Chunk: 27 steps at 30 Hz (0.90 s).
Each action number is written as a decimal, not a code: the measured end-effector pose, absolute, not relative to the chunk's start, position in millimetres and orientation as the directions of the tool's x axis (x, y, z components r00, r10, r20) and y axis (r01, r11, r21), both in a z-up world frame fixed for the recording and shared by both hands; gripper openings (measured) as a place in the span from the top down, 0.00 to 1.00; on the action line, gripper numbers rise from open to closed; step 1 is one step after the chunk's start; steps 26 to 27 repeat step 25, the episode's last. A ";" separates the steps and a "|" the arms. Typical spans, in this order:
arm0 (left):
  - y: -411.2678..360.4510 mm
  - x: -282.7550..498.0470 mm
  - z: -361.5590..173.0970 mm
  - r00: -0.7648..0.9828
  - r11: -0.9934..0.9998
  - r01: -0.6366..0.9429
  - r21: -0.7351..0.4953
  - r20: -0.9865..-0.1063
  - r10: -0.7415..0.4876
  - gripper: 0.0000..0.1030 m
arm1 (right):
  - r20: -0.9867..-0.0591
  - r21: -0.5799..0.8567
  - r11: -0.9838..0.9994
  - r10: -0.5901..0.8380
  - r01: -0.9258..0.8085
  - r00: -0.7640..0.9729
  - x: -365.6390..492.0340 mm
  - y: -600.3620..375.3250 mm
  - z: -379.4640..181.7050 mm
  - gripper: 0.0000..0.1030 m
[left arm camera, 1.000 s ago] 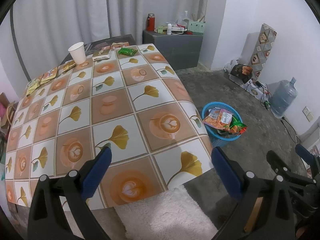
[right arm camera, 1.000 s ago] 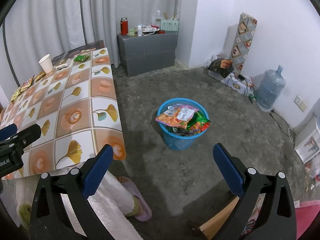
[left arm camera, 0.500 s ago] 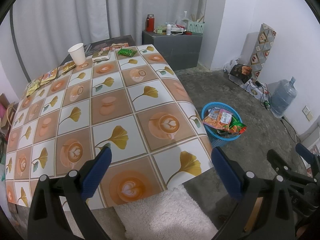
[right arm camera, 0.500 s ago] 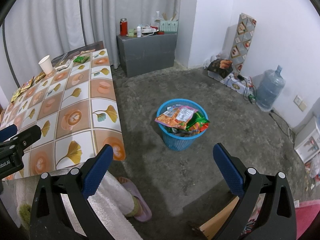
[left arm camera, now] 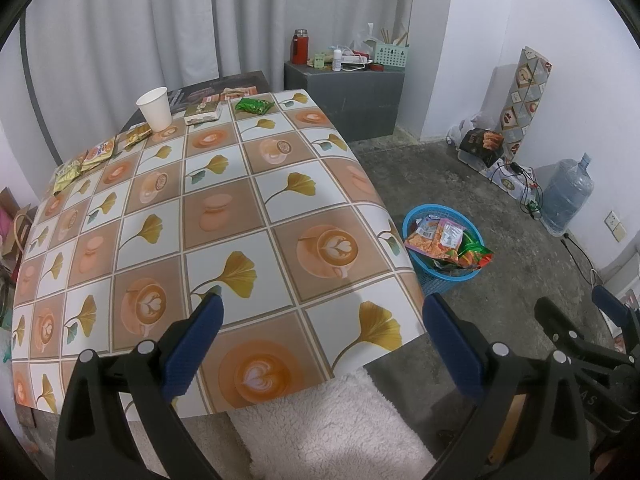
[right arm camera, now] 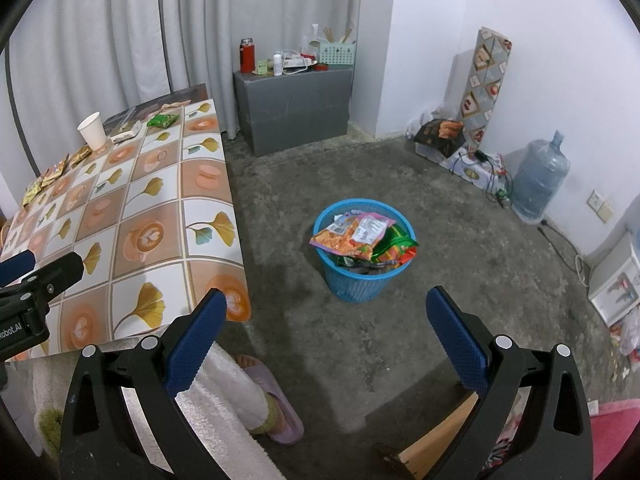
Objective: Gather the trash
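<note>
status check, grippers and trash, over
Left gripper open, empty. Right gripper open, empty. Wrappers and paper cup at table's far end; blue basket piled full. Nothing in the way.

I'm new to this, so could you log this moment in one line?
left gripper: open, empty | right gripper: open, empty | blue basket: full | wrappers, paper cup: on table

walls white | curtain grey | floor concrete | cabinet grey

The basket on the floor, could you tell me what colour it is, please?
Blue; the basket shows best in the right wrist view.
</note>
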<state>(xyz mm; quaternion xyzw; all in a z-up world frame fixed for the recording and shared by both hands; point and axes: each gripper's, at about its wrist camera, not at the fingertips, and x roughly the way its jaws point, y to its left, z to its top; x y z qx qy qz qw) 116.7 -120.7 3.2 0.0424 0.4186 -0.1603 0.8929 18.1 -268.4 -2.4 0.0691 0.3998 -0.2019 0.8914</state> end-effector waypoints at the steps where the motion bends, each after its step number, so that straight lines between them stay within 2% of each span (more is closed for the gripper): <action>1: -120.6 116.5 3.0 0.599 0.945 0.321 -0.057 -0.761 -0.250 0.05 | -0.741 -0.038 0.909 -0.305 0.416 0.599 17.9 -268.5 -2.3 0.07; 27: -120.0 117.0 2.7 0.599 0.945 0.321 -0.060 -0.761 -0.251 0.05 | -0.740 -0.038 0.906 -0.309 0.421 0.598 18.8 -266.9 -1.0 0.07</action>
